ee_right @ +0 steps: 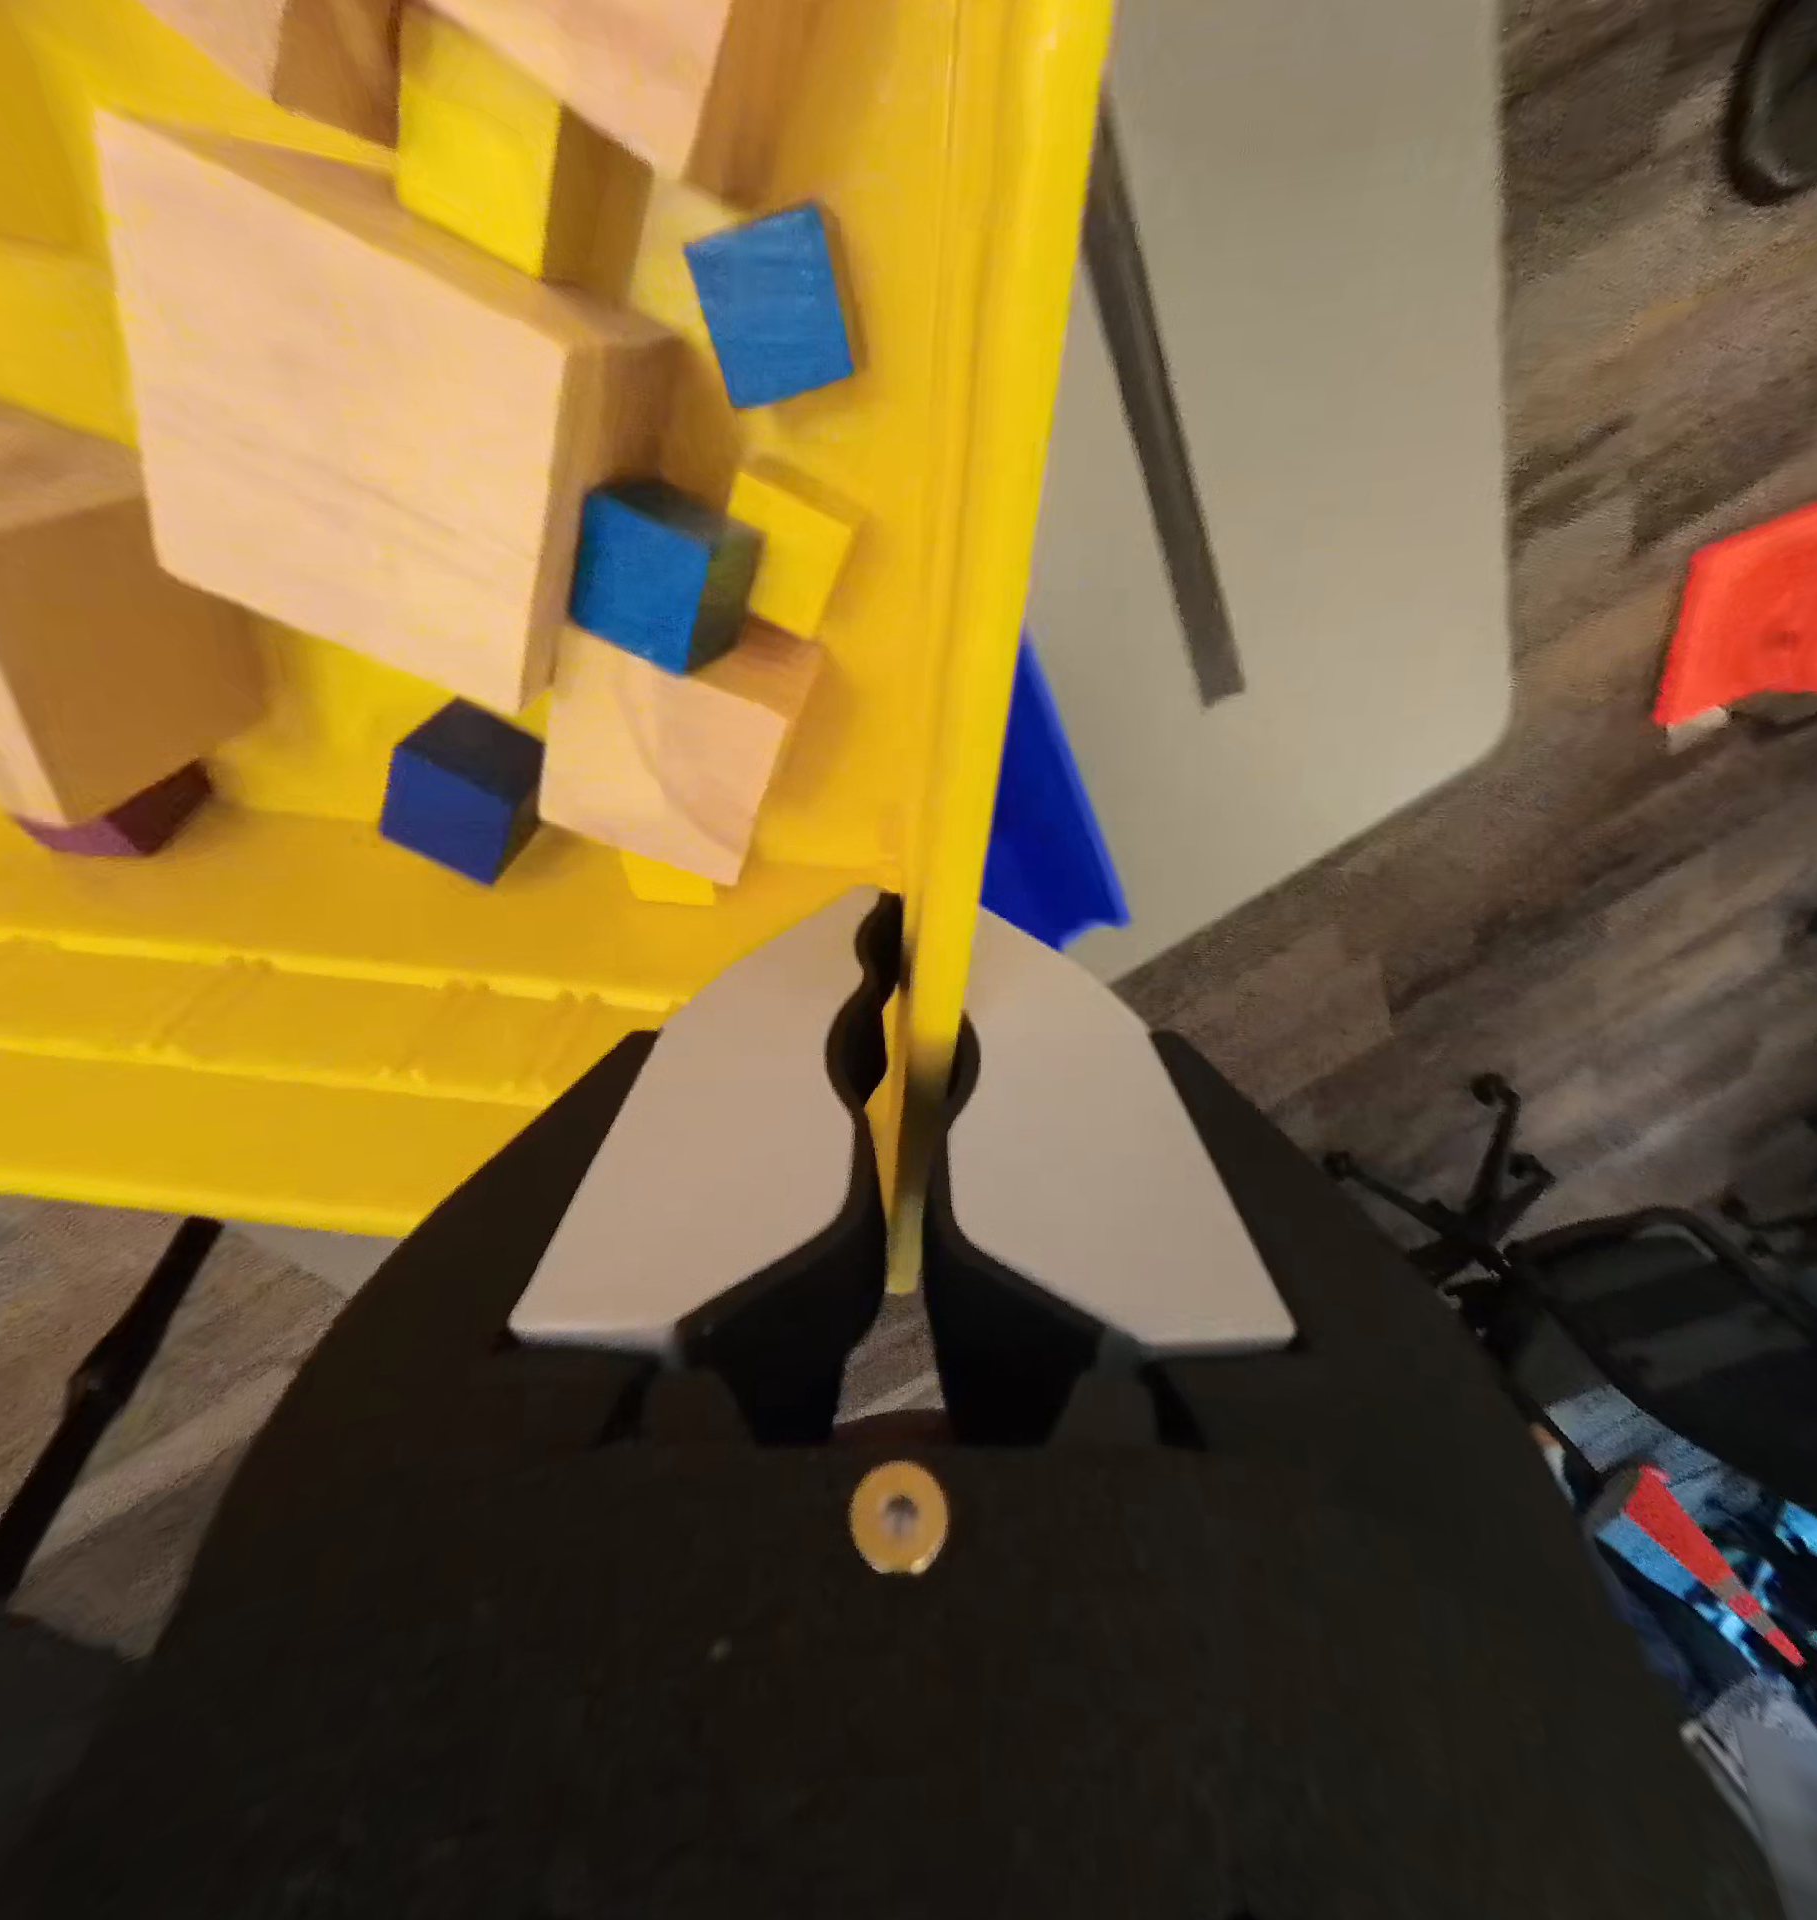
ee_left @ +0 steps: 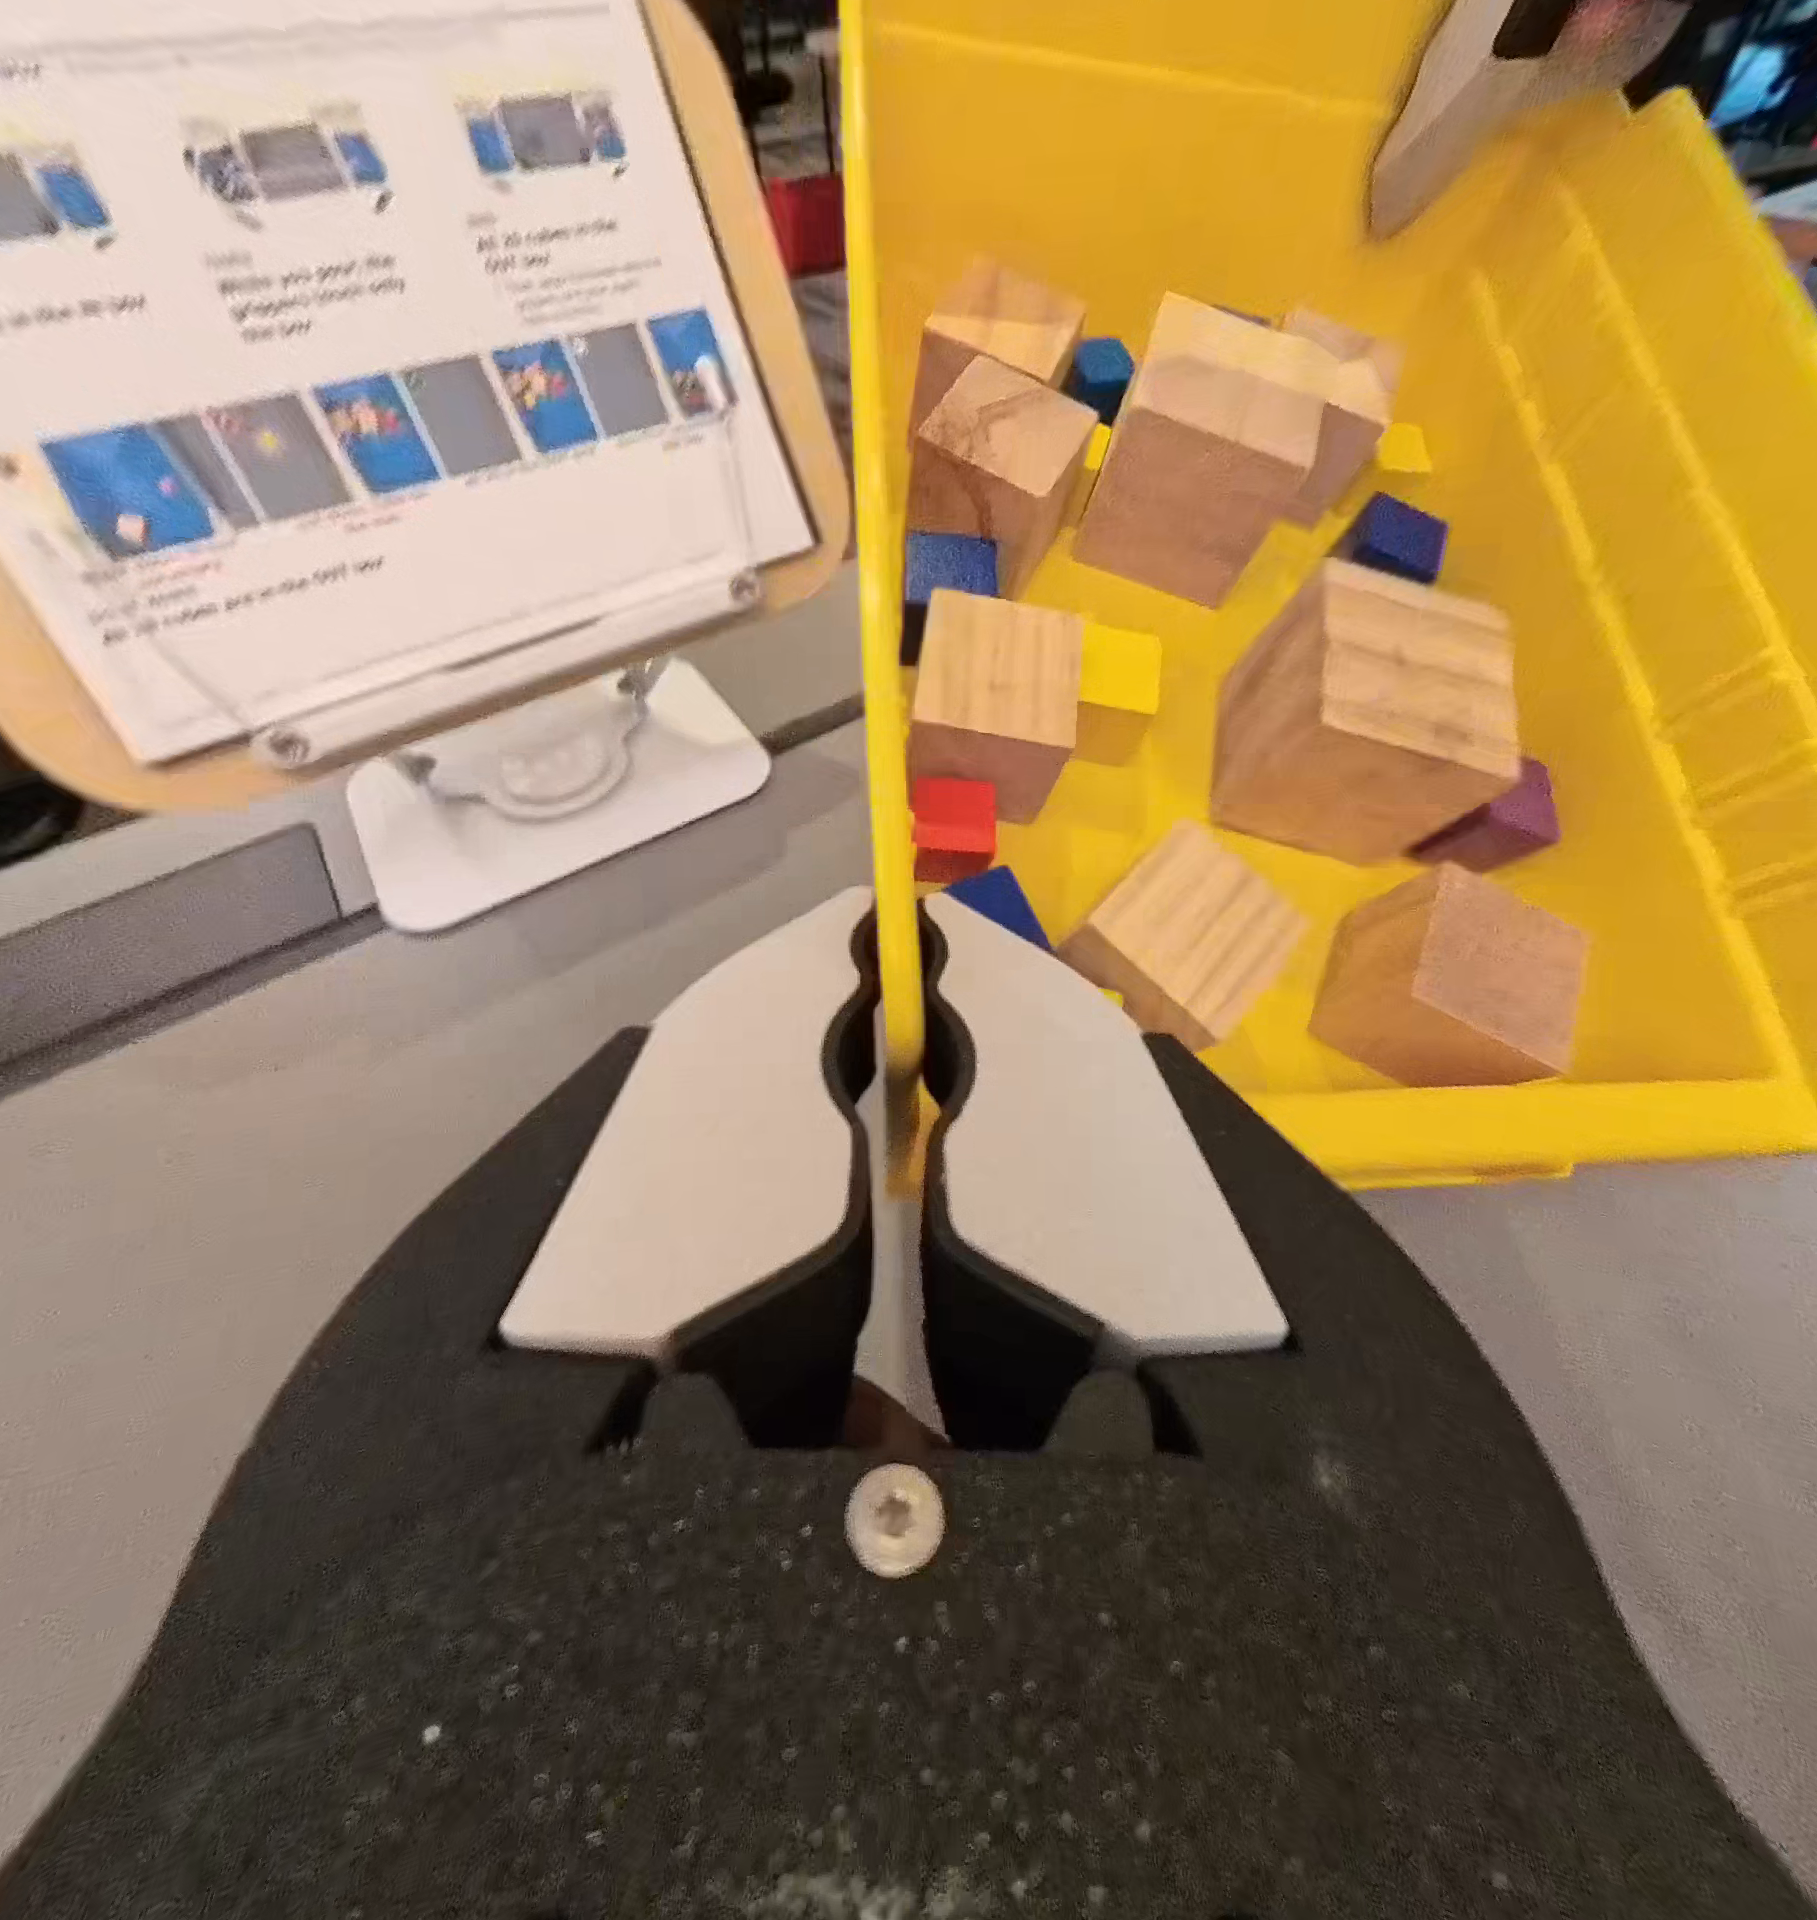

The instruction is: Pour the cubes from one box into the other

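A yellow box (ee_left: pixel 1662 623) is held tilted above the grey table (ee_left: pixel 260 1195). My left gripper (ee_left: pixel 899 935) is shut on its left wall. My right gripper (ee_right: pixel 919 935) is shut on the opposite wall of the yellow box (ee_right: pixel 260 1039). It also shows in the left wrist view at the top right (ee_left: pixel 1455 114). Several wooden cubes (ee_left: pixel 1371 717) and small blue, yellow, red and purple cubes lie loose inside, blurred. A blue box (ee_right: pixel 1049 810) shows just behind the yellow wall in the right wrist view, mostly hidden.
An instruction sheet on a white stand (ee_left: pixel 364 364) is at the back left of the table. In the right wrist view the table edge (ee_right: pixel 1403 727), wood-look floor (ee_right: pixel 1506 987), an orange object (ee_right: pixel 1777 623) and dark gear (ee_right: pixel 1662 1351) lie below.
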### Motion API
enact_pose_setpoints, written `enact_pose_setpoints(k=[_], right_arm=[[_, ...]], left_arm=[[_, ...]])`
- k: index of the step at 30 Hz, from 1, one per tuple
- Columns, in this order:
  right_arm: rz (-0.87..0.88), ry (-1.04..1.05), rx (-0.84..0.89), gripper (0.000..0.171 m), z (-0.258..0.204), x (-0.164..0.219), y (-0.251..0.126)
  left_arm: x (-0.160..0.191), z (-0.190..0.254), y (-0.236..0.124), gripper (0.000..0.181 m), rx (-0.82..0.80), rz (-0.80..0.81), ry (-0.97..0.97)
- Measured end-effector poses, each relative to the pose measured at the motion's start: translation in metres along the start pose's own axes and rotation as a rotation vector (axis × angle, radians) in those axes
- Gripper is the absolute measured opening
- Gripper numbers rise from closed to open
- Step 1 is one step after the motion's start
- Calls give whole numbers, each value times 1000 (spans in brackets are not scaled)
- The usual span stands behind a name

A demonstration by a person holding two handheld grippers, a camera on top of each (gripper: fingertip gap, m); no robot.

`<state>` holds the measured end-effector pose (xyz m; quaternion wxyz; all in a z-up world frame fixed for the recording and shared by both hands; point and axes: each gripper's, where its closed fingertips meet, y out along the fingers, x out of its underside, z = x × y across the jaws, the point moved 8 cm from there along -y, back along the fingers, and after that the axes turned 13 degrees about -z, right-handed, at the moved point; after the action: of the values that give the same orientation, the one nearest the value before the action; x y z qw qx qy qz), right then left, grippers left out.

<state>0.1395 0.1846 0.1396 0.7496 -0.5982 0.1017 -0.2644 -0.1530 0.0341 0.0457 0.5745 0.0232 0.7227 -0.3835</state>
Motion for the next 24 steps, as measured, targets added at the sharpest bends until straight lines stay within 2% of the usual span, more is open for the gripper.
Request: enact_pose_setpoints(k=[3,6,12,19,24], right_arm=[[65,70,68,2,36,42,-11],[131,107,61,2,68,72,7],[381,220,219,3,114,104,47],[677,348,438,3,115,131,70],[772,420,578,3,95,150,84]], left_arm=[[-37,26,27,3,-24,57,29],[-62,48,53,3,-52,107,67],[-77,77,119,4,-210,174,220],[-80,83,151,3,-389,382,386],[-71,85,163,4,-438,470,491]])
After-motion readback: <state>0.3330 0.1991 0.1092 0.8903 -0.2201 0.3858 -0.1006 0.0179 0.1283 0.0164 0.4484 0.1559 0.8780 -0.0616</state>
